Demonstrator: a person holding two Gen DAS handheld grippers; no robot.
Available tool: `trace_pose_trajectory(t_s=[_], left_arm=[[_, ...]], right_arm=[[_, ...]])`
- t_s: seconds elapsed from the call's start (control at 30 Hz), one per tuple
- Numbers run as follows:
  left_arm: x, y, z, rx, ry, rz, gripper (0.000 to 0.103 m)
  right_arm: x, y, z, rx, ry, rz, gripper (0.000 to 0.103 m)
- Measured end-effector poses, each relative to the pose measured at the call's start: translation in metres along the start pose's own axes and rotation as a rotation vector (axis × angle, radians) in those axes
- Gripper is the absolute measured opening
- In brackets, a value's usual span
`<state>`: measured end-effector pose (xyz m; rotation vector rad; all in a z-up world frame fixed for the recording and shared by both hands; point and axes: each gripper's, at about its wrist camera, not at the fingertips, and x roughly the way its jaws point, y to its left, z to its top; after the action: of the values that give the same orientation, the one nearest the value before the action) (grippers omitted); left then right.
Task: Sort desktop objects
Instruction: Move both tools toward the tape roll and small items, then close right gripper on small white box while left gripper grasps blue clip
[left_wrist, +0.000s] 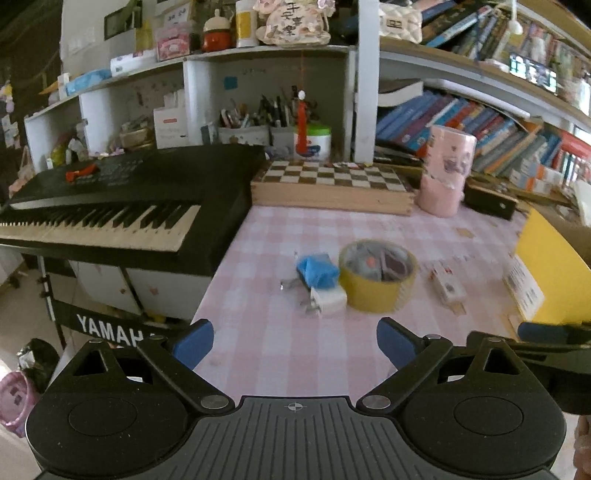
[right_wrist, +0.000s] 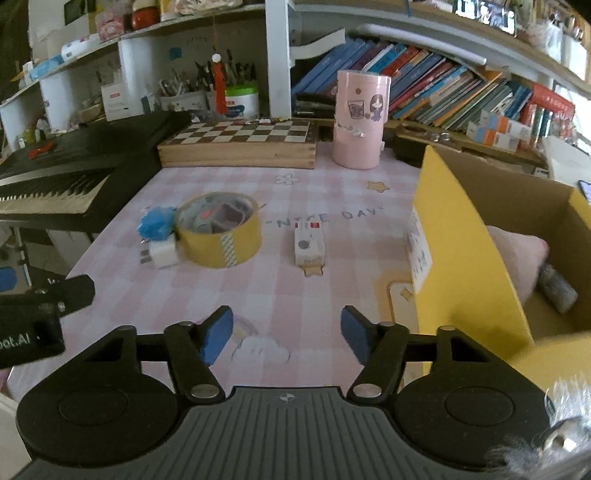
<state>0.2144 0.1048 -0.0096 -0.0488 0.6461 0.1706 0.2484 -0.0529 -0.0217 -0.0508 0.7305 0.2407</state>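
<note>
From the left wrist, the left hand-held gripper (left_wrist: 294, 345) hovers over the pink checked counter (left_wrist: 295, 354), jaws spread wide and empty. Ahead lie a yellow tape roll (left_wrist: 376, 275), a blue crumpled thing (left_wrist: 318, 271) and a white charger (left_wrist: 328, 300), close together.

From the right wrist, the right hand-held gripper (right_wrist: 286, 338) stands partly apart, holding nothing. A small white box (right_wrist: 309, 246) lies beyond it, a yellow cardboard box (right_wrist: 465, 236) to its right.

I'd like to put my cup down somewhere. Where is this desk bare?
Bare cloth lies in front of the tape roll and small white box, toward both grippers, and behind them up to the chessboard. It's crowded around the tape, where a blue item and white plug huddle.
</note>
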Motion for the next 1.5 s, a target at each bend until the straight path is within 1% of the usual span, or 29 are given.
trace_pose_trajectory(t_s=[0.07,0.3,0.47,0.6,0.77,0.87,1.03,1.07,1.13,1.2,1.37,1.5], left_arm=[[0.014,-0.004,0.008,0.002,0.007,0.006,0.089],[0.061,-0.010,0.029,-0.021,0.060,0.019,0.067],[0.089,-0.013,0.039,-0.042,0.107,0.005,0.057],[0.104,-0.015,0.042,-0.053,0.136,-0.002,0.047],[0.121,-0.018,0.044,-0.061,0.177,0.009,0.039],[0.124,-0.021,0.045,-0.048,0.175,0.011,0.032],[0.121,-0.021,0.046,-0.045,0.168,0.008,0.030],[0.119,-0.021,0.046,-0.048,0.164,0.006,0.030],[0.113,-0.019,0.046,-0.059,0.150,-0.002,0.030],[0.106,-0.017,0.046,-0.071,0.141,-0.008,0.030],[0.090,-0.010,0.046,-0.098,0.119,-0.019,0.030],[0.077,-0.006,0.045,-0.107,0.103,-0.030,0.030]], right_arm=[[0.014,-0.004,0.008,0.005,0.008,0.000,0.050],[0.059,-0.012,0.029,0.009,0.037,-0.012,0.050],[0.080,-0.012,0.038,-0.008,0.052,-0.010,0.050],[0.095,-0.018,0.043,0.001,0.071,-0.010,0.050],[0.111,-0.022,0.049,0.004,0.082,-0.009,0.050],[0.119,-0.022,0.052,-0.002,0.086,-0.005,0.050],[0.127,-0.023,0.056,-0.001,0.091,0.000,0.050],[0.128,-0.023,0.057,-0.003,0.090,0.001,0.048],[0.129,-0.022,0.057,-0.013,0.085,0.000,0.042],[0.129,-0.022,0.057,-0.023,0.080,0.004,0.028],[0.126,-0.024,0.057,-0.025,0.084,0.015,0.028],[0.117,-0.024,0.056,-0.015,0.078,0.033,0.028]])
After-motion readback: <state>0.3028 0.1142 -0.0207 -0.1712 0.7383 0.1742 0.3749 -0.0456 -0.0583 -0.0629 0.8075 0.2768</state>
